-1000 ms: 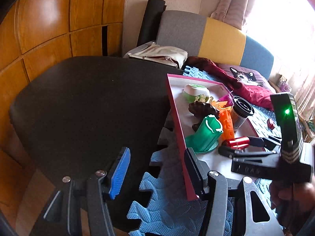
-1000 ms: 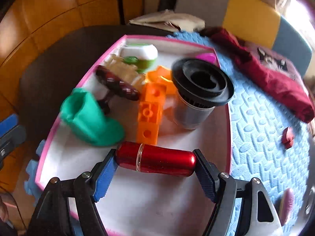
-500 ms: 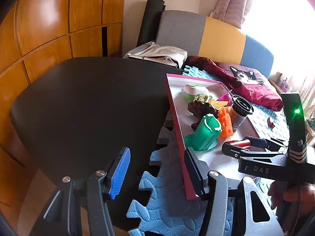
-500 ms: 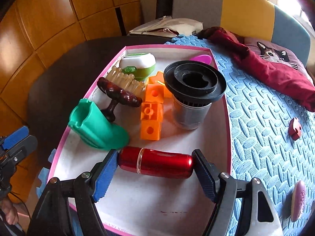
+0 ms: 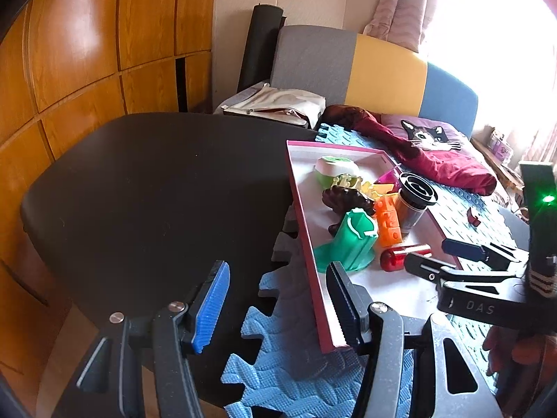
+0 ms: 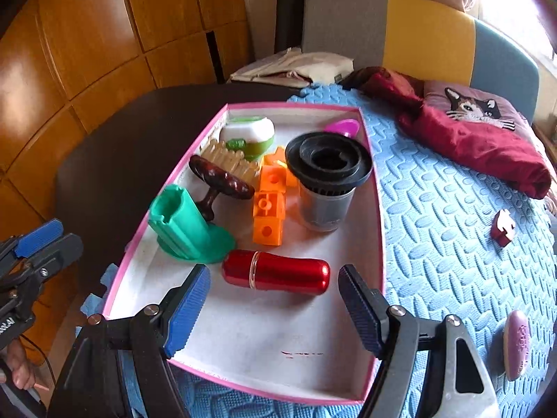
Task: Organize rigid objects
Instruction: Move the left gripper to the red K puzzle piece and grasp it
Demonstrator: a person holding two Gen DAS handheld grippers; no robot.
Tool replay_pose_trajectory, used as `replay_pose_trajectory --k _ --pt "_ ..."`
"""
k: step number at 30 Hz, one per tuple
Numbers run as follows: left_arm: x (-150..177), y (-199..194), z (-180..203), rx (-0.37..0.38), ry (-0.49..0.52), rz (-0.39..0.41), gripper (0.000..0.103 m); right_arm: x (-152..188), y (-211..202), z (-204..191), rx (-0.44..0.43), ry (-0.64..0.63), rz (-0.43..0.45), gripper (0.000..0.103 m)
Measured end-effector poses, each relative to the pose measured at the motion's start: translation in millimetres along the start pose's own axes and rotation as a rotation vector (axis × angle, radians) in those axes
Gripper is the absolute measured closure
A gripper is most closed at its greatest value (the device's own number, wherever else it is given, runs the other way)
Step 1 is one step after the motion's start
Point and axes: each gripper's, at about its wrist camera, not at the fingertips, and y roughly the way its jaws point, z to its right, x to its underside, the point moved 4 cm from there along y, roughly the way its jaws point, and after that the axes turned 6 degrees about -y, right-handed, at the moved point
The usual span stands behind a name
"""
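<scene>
Right wrist view: right gripper [image 6: 273, 308] is hovering with jaws spread and empty just short of the red cylinder [image 6: 275, 271], which is lying in the pink tray [image 6: 379, 244] with the other toys. Left gripper [image 5: 278, 308] is idling, jaws spread. Red piece [image 6: 503, 231] and oval piece [image 6: 517, 345] are waiting on the mat.

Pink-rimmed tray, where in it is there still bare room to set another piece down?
The near end of the pink-rimmed tray is bare, from the red metal cylinder to the near rim. A smaller bare strip lies at the far end, between the green-and-white round case and the magenta scoop. The middle is crowded.
</scene>
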Motion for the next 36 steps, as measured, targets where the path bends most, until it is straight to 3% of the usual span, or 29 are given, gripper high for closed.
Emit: replay_pose_trajectory --k 15,36 --pt "-3 -13 16 0.012 0.049 0.03 0.044 -2 -31 8 0.018 0.004 0.067 0.026" --pt "-8 -29 61 0.062 0.164 0.058 0.04 12 -83 108 0.175 0.15 0.136 0.026"
